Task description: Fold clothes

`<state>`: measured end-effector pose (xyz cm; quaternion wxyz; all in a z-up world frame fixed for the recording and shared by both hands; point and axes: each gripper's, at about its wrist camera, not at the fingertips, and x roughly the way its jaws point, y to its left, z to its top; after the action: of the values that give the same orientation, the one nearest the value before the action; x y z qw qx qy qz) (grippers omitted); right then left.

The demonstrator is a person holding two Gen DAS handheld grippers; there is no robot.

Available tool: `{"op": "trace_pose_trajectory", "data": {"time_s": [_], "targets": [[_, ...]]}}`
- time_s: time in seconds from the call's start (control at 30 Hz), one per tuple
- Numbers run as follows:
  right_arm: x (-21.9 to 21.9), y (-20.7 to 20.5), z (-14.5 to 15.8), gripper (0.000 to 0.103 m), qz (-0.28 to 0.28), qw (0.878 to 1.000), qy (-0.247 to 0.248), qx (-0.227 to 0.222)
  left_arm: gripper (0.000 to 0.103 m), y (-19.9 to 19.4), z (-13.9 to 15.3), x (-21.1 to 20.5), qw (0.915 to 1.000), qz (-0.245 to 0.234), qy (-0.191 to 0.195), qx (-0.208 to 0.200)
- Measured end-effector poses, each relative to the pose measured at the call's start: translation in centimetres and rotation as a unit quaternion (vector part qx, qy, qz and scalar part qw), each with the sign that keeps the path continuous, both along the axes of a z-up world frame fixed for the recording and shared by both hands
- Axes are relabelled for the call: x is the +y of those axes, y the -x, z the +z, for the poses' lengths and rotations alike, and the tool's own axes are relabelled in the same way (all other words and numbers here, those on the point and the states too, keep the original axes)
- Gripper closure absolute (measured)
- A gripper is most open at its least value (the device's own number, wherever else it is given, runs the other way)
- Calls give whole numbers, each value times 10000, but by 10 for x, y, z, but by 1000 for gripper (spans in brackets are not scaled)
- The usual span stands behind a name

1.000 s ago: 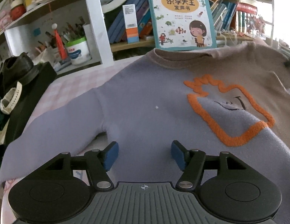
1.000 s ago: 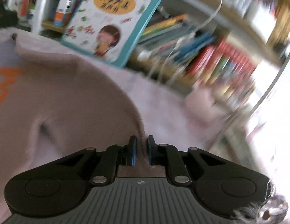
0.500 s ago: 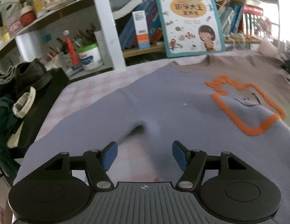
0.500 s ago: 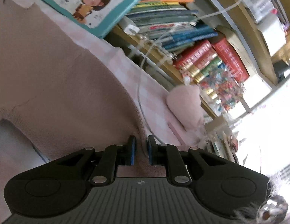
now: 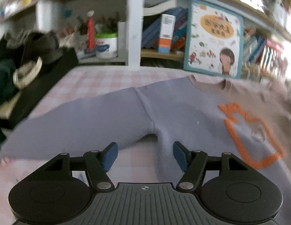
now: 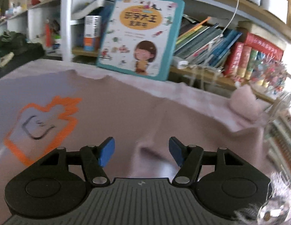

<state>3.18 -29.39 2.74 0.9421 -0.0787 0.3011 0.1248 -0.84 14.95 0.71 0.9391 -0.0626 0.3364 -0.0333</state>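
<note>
A two-tone sweater (image 5: 183,112) lies flat on the pink checked tablecloth (image 5: 92,80), lavender on one half and brownish pink (image 6: 126,108) on the other. An orange outlined patch (image 5: 252,140) sits on its chest. My left gripper (image 5: 144,150) hovers open over the armpit where the lavender sleeve (image 5: 74,120) branches off to the left; nothing is between its blue pads. My right gripper (image 6: 141,146) hangs over the brownish half, its jaws opening. A raised fold of fabric (image 6: 151,150) lies under the gap, and the pads do not press on it. The right sleeve runs to a pink cuff (image 6: 243,106).
A picture book (image 6: 141,37) leans on the bookshelf just behind the collar. Rows of books (image 6: 211,43) and a white cable (image 6: 233,16) fill the shelf at right. A white tub of pens (image 5: 106,45) and a dark heap with a shoe (image 5: 32,56) border the table's left side.
The right gripper was shut on the sweater's fabric; it has let go and its jaws stand apart. The left gripper has slid left, from over the body to the armpit, still open.
</note>
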Motion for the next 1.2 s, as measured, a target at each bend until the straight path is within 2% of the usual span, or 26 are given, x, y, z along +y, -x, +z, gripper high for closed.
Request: {"op": "trace_pose_trajectory", "data": {"time_s": [0.1, 0.27, 0.4, 0.53, 0.6, 0.67, 0.7, 0.73, 0.83, 0.9, 0.97, 1.03, 1.2], "targets": [[14, 12, -2, 41, 112, 9998, -173, 45, 37, 4, -1, 17, 9985, 277, 459, 106], [32, 26, -16, 41, 111, 9997, 184, 145, 40, 7, -6, 31, 9969, 598, 419, 277], [34, 32, -25, 45, 40, 9994, 233, 241, 41, -1, -11, 35, 9921, 389, 1171, 239], [27, 33, -25, 46, -49, 9995, 38, 322, 39, -17, -16, 49, 9777, 740, 1955, 189], [25, 34, -25, 46, -48, 9995, 11, 316, 39, -25, -19, 57, 9714, 968, 2165, 126], [24, 35, -26, 46, -48, 9995, -20, 309, 44, -33, -21, 60, 9708, 1155, 2102, 77], [24, 34, -26, 46, -50, 9995, -42, 311, 54, -37, -22, 61, 9708, 1245, 2051, 53], [24, 34, -26, 46, -53, 9995, -59, 315, 69, -41, -22, 62, 9706, 1335, 2000, 30], [24, 35, -25, 47, -60, 9994, -79, 321, 90, -49, -30, 70, 9652, 1564, 2094, 4], [25, 35, -25, 50, -52, 9994, -96, 327, 91, -53, -30, 71, 9675, 1548, 2001, -7], [26, 35, -25, 51, -51, 9994, -100, 330, 90, -56, -25, 62, 9759, 1506, 1577, 15], [26, 35, -25, 51, -50, 9994, -104, 333, 84, -56, -20, 54, 9820, 1456, 1199, 38], [28, 35, -25, 50, -47, 9993, -114, 339, 77, -34, -10, 56, 9877, 1458, 559, 11]]}}
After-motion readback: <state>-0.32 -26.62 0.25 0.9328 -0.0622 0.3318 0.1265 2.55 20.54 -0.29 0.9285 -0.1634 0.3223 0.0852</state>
